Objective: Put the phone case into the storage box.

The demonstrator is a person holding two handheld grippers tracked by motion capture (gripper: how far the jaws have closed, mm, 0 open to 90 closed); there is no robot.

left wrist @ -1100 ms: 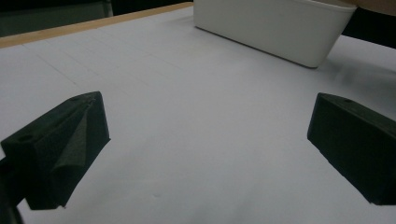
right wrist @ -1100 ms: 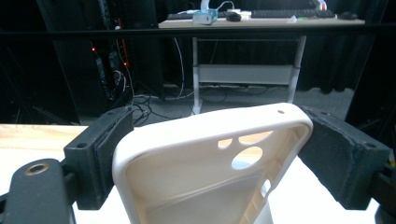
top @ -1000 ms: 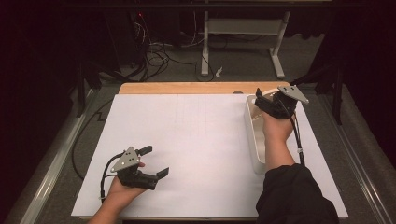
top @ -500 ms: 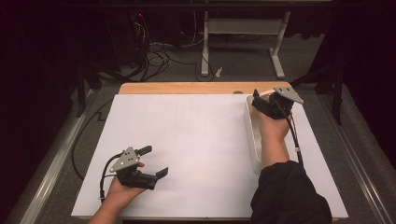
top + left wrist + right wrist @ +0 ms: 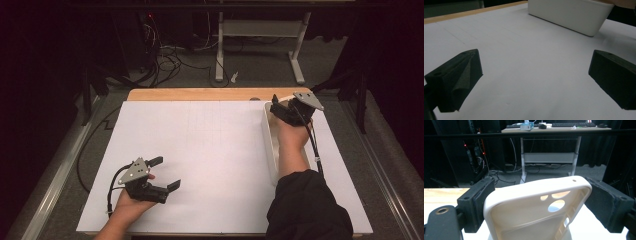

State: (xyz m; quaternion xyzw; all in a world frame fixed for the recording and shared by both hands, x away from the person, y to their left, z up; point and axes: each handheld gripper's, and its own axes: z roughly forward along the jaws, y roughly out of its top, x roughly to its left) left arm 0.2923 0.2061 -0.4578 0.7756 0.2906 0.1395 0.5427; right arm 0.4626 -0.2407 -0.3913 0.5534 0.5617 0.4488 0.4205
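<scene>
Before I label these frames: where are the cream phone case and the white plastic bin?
cream phone case (image 5: 524,205), right gripper view, inner back.
white plastic bin (image 5: 571,15), left gripper view, side wall.

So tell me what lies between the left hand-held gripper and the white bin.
Only bare white table sheet, seen in the left gripper view and the high view.

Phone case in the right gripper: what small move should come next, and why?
Probably carry the phone case leftward onto the open white mat. The right gripper clamps it above the far end of the white bin, and the left gripper waits open.
</scene>
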